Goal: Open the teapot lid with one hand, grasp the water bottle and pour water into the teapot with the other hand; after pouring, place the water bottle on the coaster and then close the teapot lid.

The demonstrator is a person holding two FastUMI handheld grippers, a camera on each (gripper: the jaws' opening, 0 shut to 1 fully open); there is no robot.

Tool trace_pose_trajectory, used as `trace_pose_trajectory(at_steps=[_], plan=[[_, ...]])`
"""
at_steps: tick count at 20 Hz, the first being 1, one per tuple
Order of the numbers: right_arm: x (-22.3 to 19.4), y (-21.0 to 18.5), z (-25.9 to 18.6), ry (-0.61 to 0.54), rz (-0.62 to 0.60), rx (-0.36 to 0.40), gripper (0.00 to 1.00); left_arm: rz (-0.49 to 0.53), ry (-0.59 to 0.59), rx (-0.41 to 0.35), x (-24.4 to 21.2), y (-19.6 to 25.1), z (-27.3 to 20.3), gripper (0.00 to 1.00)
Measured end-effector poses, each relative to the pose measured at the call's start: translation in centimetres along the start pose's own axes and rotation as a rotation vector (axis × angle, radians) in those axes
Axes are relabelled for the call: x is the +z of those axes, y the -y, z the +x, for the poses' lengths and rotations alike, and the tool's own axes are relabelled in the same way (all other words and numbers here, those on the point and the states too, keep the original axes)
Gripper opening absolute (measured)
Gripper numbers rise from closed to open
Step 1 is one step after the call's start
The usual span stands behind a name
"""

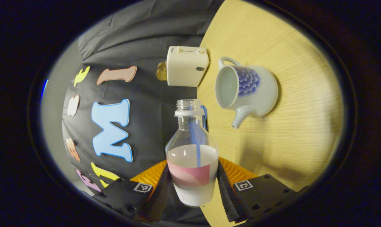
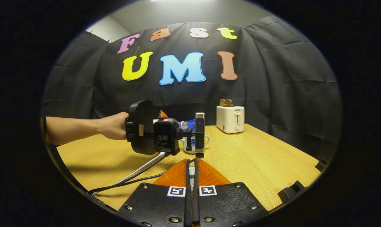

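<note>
My left gripper (image 1: pixel 193 186) is shut on the water bottle (image 1: pixel 192 157), a clear uncapped bottle with a pink and white label and water inside. The bottle lies tipped on its side, its mouth pointing toward the teapot (image 1: pixel 247 91), and no stream of water shows. The teapot is white with a blue pattern and stands on the table without its lid. In the right gripper view a hand (image 2: pixel 113 126) holds the left gripper (image 2: pixel 152 129) with the bottle (image 2: pixel 184 125) in front of the teapot (image 2: pixel 193 145). My right gripper (image 2: pixel 192 164) is shut on a small white piece, apparently the teapot lid (image 2: pixel 192 172).
A white toaster (image 2: pixel 230 119) holding toast stands at the back of the wooden table (image 2: pixel 256 157). Cables (image 2: pixel 139 171) trail from the left gripper across the table. Black blocks (image 2: pixel 291 190) sit at the right edge. Something blue (image 1: pixel 204 115) peeks from behind the bottle neck.
</note>
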State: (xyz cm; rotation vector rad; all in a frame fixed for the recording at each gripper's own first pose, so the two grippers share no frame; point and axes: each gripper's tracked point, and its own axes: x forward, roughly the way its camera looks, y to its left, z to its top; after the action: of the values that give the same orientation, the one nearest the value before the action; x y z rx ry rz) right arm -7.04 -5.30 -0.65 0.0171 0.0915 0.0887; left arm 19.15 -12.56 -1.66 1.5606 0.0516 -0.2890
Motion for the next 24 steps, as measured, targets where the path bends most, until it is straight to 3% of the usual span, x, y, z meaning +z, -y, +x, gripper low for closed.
trace_pose_trajectory(at_steps=[9, 24], plan=[[-0.2, 0.2, 0.1, -0.005, 0.002, -0.001, 0.01, 0.171, -0.013, -0.018, 0.2, -0.7, 0.0, 0.86], [-0.5, 0.7, 0.0, -0.012, 0.015, -0.013, 0.01, 0.369, -0.028, -0.019, 0.5, -2.1, -0.2, 0.86]])
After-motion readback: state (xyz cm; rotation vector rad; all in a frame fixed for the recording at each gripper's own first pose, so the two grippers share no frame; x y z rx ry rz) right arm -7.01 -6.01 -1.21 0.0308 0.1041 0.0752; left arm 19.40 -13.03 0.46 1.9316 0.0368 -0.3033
